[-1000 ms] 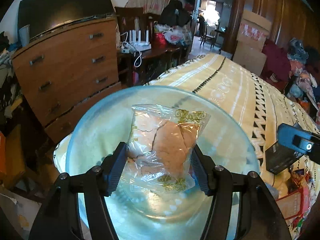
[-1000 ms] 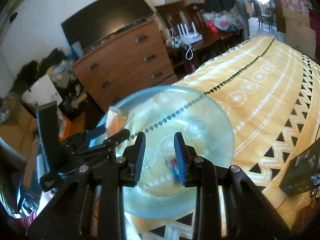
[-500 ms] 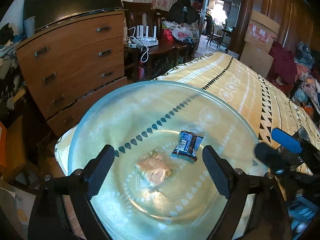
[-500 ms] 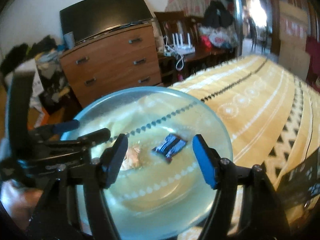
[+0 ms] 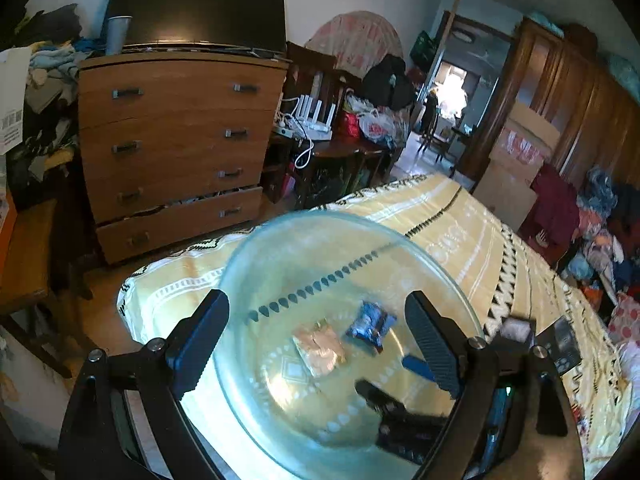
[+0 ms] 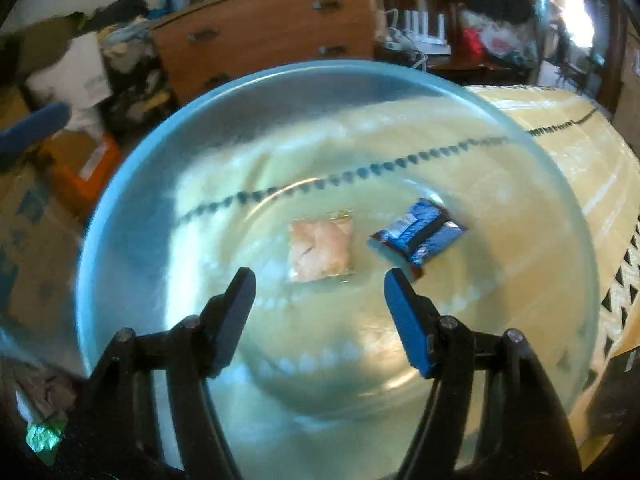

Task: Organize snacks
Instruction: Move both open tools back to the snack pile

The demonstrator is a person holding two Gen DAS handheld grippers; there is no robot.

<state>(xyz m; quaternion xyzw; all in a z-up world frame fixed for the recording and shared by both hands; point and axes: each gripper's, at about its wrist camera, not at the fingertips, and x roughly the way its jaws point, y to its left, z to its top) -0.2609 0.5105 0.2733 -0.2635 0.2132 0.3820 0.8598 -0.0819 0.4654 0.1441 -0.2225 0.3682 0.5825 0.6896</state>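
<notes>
A large clear glass bowl (image 5: 280, 408) (image 6: 132, 152) stands on a yellow patterned tablecloth (image 5: 460, 232). In it lie a clear packet with a pink-orange snack (image 5: 319, 346) (image 6: 322, 250) and a small blue packet (image 5: 370, 326) (image 6: 418, 236), side by side. My left gripper (image 5: 316, 334) is open and empty, above and behind the bowl. My right gripper (image 6: 318, 300) is open and empty, just above the bowl's near side; its fingers (image 5: 416, 362) also show low in the left wrist view.
A wooden chest of drawers (image 5: 176, 144) with a dark TV stands beyond the table's far-left edge. A dark box (image 5: 560, 344) and other snack packets lie on the cloth to the right. Cardboard boxes (image 6: 36, 208) sit on the floor to the left.
My left gripper opened and dropped the pink-orange packet into the bowl, then pulled back and up. My right gripper opened, let the blue packet into the bowl, and moved closer over it.
</notes>
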